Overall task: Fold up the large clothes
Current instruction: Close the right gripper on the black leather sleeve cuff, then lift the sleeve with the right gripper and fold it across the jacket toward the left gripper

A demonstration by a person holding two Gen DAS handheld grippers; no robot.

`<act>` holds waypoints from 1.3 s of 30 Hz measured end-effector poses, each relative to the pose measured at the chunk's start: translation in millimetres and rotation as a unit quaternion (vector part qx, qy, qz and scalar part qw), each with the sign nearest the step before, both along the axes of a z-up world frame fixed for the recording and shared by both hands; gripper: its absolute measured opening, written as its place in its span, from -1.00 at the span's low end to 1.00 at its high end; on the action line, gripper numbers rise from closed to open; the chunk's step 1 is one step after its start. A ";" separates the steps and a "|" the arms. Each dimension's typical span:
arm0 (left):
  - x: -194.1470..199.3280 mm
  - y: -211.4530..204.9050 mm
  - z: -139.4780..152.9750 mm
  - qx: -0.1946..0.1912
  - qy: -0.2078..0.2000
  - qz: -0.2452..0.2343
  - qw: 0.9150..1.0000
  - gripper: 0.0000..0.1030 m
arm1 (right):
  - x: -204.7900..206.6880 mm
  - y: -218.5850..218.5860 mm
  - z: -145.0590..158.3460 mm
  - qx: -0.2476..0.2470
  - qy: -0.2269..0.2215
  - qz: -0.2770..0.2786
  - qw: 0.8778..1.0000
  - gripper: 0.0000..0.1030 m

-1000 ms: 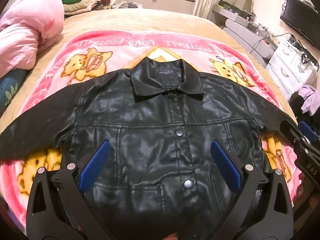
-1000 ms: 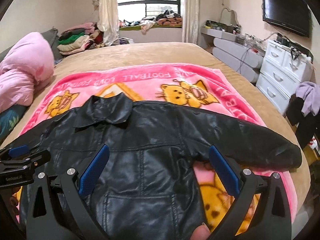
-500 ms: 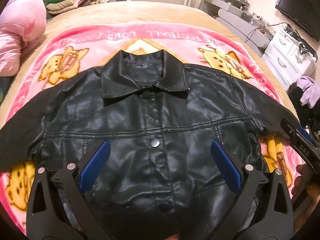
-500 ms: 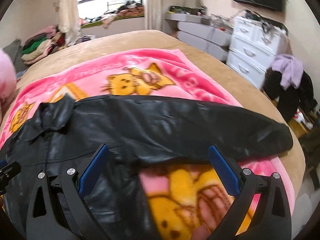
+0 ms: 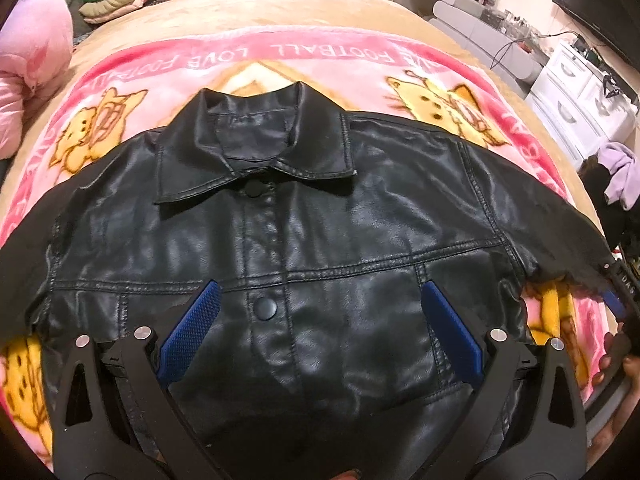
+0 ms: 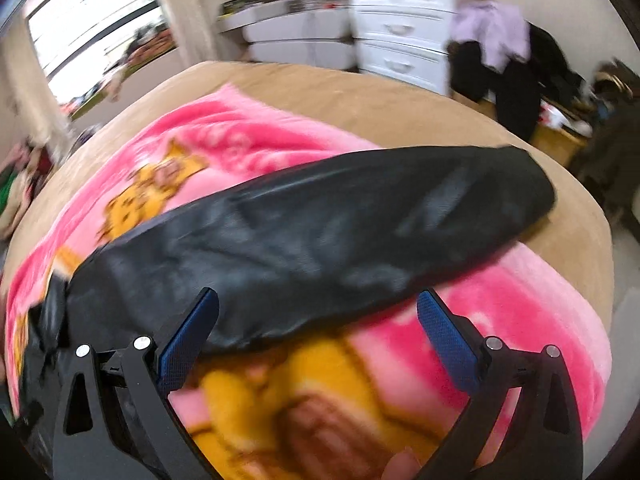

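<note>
A black leather jacket point(image 5: 304, 216) lies front up and buttoned on a pink cartoon blanket point(image 5: 256, 52), collar away from me, sleeves spread to both sides. My left gripper point(image 5: 316, 316) is open and empty, hovering over the jacket's lower front. My right gripper point(image 6: 318, 324) is open and empty, just above the blanket at the near edge of the jacket's right sleeve point(image 6: 320, 232). The right gripper also shows at the right edge of the left wrist view point(image 5: 618, 300), by that sleeve's end.
The blanket lies on a tan bed point(image 6: 360, 96). A pink duvet point(image 5: 28, 72) lies at the left and a pile of clothes point(image 5: 116, 0) at the far left. White drawers point(image 6: 400, 32) and draped clothes point(image 6: 496, 40) stand beyond the bed's right side.
My left gripper moved forward over the jacket's front. My right gripper swung right and down toward the right sleeve. Both stayed open.
</note>
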State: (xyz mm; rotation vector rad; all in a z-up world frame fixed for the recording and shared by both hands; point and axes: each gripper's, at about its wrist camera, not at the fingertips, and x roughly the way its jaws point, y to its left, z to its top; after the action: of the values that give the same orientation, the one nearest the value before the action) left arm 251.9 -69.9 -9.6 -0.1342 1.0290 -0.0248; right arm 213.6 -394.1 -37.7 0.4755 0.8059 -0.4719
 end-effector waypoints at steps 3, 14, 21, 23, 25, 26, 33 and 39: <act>4.9 -7.4 -2.6 0.001 0.003 -0.003 1.000 0.82 | -11.8 -25.6 -3.7 0.027 -0.008 -0.047 0.999 0.92; 10.5 -32.7 5.9 0.004 0.005 0.005 1.000 0.82 | -9.8 -112.3 -44.0 0.148 -0.017 -0.143 0.978 0.92; -1.9 -37.0 22.7 0.019 0.007 0.025 0.999 0.82 | -7.1 -141.5 -46.7 0.190 -0.086 -0.136 0.968 0.91; -5.0 -38.7 29.5 0.023 0.000 0.029 0.999 0.82 | -11.7 -149.0 -46.7 0.211 -0.121 -0.131 0.961 0.77; -8.0 -40.3 34.9 0.021 -0.009 0.033 0.999 0.82 | -14.7 -155.6 -45.7 0.208 -0.148 -0.116 0.960 0.22; -9.2 -41.2 36.7 0.021 -0.012 0.036 0.999 0.82 | -16.1 -158.9 -47.8 0.201 -0.162 -0.107 0.960 -0.26; -12.9 -49.0 48.2 0.001 -0.012 0.044 0.999 0.82 | -17.5 -169.7 -43.5 0.229 -0.212 -0.068 0.948 -0.79; -21.0 -56.8 64.9 0.006 -0.012 0.042 0.999 0.82 | -15.7 -151.1 20.5 0.188 -0.292 -0.021 0.938 -0.82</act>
State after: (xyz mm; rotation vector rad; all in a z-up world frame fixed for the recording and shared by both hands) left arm 230.9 -126.7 55.4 -0.1650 0.9979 0.0562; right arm 197.9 -545.2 -17.3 0.9372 0.3040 -0.1908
